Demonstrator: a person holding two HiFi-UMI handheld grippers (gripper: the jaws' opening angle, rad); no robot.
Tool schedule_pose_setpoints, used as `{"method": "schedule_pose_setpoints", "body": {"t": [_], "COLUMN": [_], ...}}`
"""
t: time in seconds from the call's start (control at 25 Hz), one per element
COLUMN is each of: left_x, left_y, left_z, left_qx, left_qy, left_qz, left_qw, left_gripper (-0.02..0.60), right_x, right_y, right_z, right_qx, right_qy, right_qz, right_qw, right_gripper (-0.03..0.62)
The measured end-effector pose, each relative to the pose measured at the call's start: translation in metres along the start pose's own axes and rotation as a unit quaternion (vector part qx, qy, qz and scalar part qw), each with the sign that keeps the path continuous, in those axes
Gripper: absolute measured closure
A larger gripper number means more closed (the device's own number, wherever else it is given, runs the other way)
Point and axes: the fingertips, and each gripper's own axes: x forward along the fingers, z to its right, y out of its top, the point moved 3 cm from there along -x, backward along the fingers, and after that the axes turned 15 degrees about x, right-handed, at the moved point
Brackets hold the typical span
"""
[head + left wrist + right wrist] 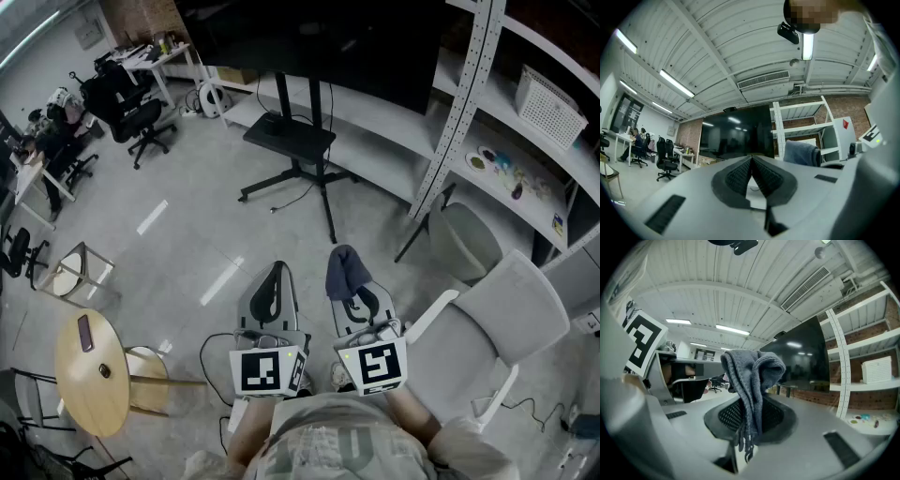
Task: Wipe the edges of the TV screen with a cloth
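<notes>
Cloth (752,376) clamped in right gripper (751,420) jaws; left gripper (752,176) jaws together, empty; TV (736,136) ahead.

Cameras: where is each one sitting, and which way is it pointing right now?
Head view: on the person's head, looking steeply down at floor, TV screen and its stand; shows left gripper, right gripper and the person's torso.
Left gripper view: on the left gripper, tilted up toward TV screen and ceiling; its fingers shut, empty.
Right gripper view: on the right gripper, tilted up likewise; its fingers clamp the cloth.
Shared: TV screen and cloth appear in all three.
</notes>
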Motion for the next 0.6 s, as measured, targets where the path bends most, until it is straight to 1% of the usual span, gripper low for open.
{"method": "schedule_pose_setpoints", "body": {"t": [0.2,0.44,0.6], "left_x": [-0.003,-0.004,-0.002], "left_y": [-0.001,-0.001,-0.005], "left_z": [-0.003,-0.004,-0.003], "left_qx": [-0.002,0.001,0.000], "left_qy": [0.007,0.020,0.034], "left_qz": [-0.001,-0.008,-0.014], "left_qw": [1.0000,0.9998,0.9993], "left_gripper": [0.568,0.568,0.568], "right_x": [-0.001,-0.003,-0.005], "right_y": [0.000,0.007,0.006], "right_z": [0.003,0.006,0.018], "right_qx": [0.001,-0.017,0.018], "right_qy": [-0.001,0.011,0.022], "right_qz": [-0.001,0.010,0.028], "right_qw": [1.000,1.000,0.999], "right_gripper": [0.530,0.530,0.530]}}
